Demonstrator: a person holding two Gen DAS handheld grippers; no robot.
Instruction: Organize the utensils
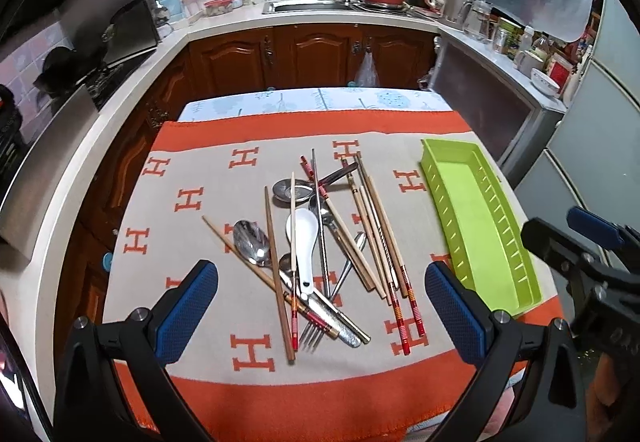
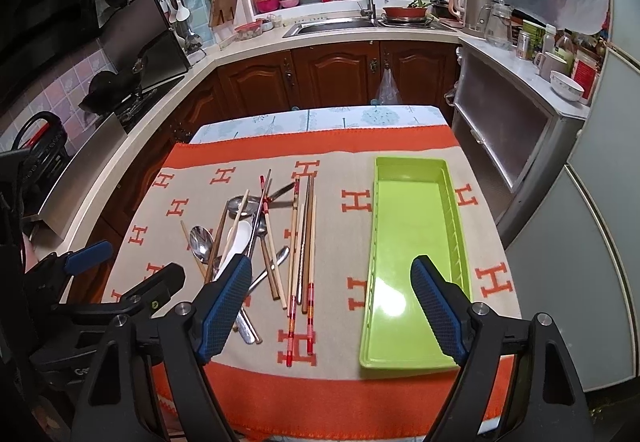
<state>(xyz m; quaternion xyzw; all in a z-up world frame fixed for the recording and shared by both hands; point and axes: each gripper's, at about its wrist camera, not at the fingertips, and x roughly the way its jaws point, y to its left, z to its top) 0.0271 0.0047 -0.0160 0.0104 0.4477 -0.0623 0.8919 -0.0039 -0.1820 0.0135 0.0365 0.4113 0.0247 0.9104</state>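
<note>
tabletop covered by an orange and beige cloth with h marks, kitchen counters behind. green tray lies lengthwise on the right side of the cloth, nothing in it. utensil pile sits mid-cloth, left of the tray and apart from it: wooden chopsticks, red-banded chopsticks, a white ceramic spoon, metal spoons, a fork, all crossed over each other. task looks unstarted: nothing sorted or placed in the tray, the whole pile is left to move. left gripper hovers low over the near end of the pile, fingers spread wide, holding nothing. right gripper hovers between the pile and the near end of the tray, fingers spread wide too, empty. both point forward along the cloth, side by side, neither touching a utensil as far as i can tell.
</note>
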